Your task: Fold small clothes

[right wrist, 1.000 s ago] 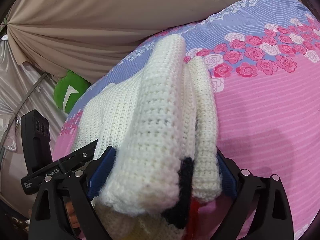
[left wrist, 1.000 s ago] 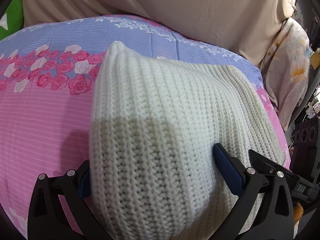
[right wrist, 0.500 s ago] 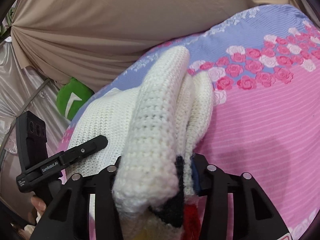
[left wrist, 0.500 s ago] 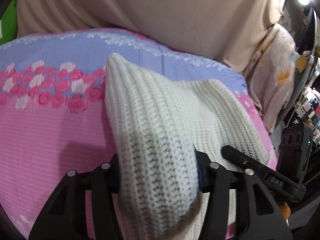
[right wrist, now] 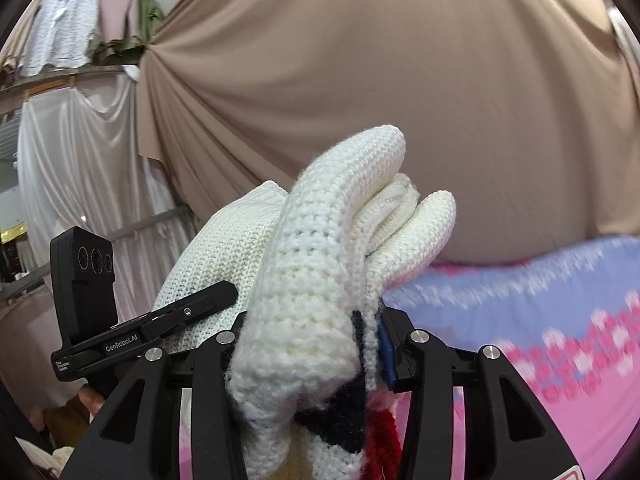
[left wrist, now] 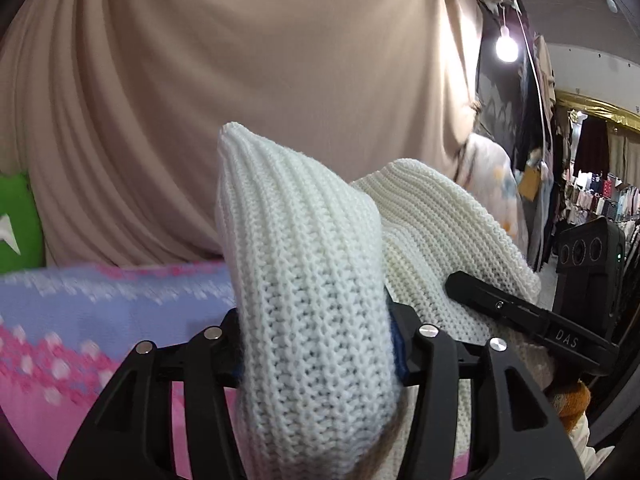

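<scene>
Left gripper (left wrist: 316,356): fingers clamped on a bunched fold of the white knit sweater (left wrist: 304,280), though the jaws are easing open slightly, knit still pressed between the pads. Right gripper (right wrist: 308,344): fingers clamped on a thick rolled edge of the same sweater (right wrist: 320,260), where dark and red knit patches show beneath. The sweater is held up between both grippers, above the pink and lilac floral bed sheet (left wrist: 80,320), which appears blurred. A beige drape (right wrist: 360,80) hangs behind. Hanging garments (left wrist: 600,200) appear at the far right of the left view.
</scene>
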A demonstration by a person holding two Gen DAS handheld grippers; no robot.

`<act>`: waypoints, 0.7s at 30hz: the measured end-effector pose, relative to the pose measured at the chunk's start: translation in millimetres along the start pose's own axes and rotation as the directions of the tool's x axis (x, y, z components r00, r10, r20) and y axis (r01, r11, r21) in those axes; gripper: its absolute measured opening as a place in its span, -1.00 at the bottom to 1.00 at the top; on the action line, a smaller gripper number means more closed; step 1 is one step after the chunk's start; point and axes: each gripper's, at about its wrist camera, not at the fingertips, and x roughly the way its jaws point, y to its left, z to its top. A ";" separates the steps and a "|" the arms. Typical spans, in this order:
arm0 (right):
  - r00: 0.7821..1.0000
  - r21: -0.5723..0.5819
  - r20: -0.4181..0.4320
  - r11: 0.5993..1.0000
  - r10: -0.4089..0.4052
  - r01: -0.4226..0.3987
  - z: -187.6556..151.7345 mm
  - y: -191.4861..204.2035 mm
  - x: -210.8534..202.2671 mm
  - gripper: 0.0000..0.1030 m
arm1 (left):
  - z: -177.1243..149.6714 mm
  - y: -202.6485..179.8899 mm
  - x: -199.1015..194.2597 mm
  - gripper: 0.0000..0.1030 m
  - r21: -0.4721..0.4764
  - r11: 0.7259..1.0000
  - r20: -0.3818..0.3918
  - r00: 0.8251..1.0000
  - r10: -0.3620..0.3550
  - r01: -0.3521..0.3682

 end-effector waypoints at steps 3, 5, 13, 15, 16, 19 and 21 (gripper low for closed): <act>0.998 0.042 -0.060 0.999 0.018 -0.016 -6.0 -6.2 59.8 -0.01 | 0.2 40.8 13.5 0.18 -0.012 0.997 -0.012 0.997 0.080 -0.080; 0.986 0.099 -0.169 0.995 0.016 0.001 -34.3 -26.0 121.0 0.09 | -12.5 73.1 39.7 0.34 -0.018 0.989 -0.067 0.987 0.143 -0.144; 0.932 0.231 -0.351 0.956 -0.092 0.181 -133.2 -90.3 175.5 0.03 | -124.9 216.4 80.8 0.32 -0.242 0.914 -0.372 0.901 0.223 -0.327; 0.938 0.224 -0.331 0.958 -0.098 0.179 -119.5 -91.5 171.7 0.15 | -118.0 219.7 68.5 0.49 -0.256 0.916 -0.338 0.916 0.215 -0.309; 0.940 0.233 -0.330 0.958 -0.087 0.170 -113.2 -93.1 175.0 0.26 | -112.4 220.8 65.3 0.56 -0.273 0.920 -0.317 0.929 0.191 -0.283; 0.927 0.258 -0.372 0.955 -0.042 0.147 -106.2 -99.1 202.0 0.51 | -106.5 228.9 77.8 0.82 -0.326 0.920 -0.312 0.943 0.112 -0.217; 0.898 0.236 -0.437 0.956 -0.054 0.172 -116.8 -97.5 227.1 0.54 | -114.3 233.3 100.2 0.83 -0.323 0.914 -0.368 0.923 0.116 -0.243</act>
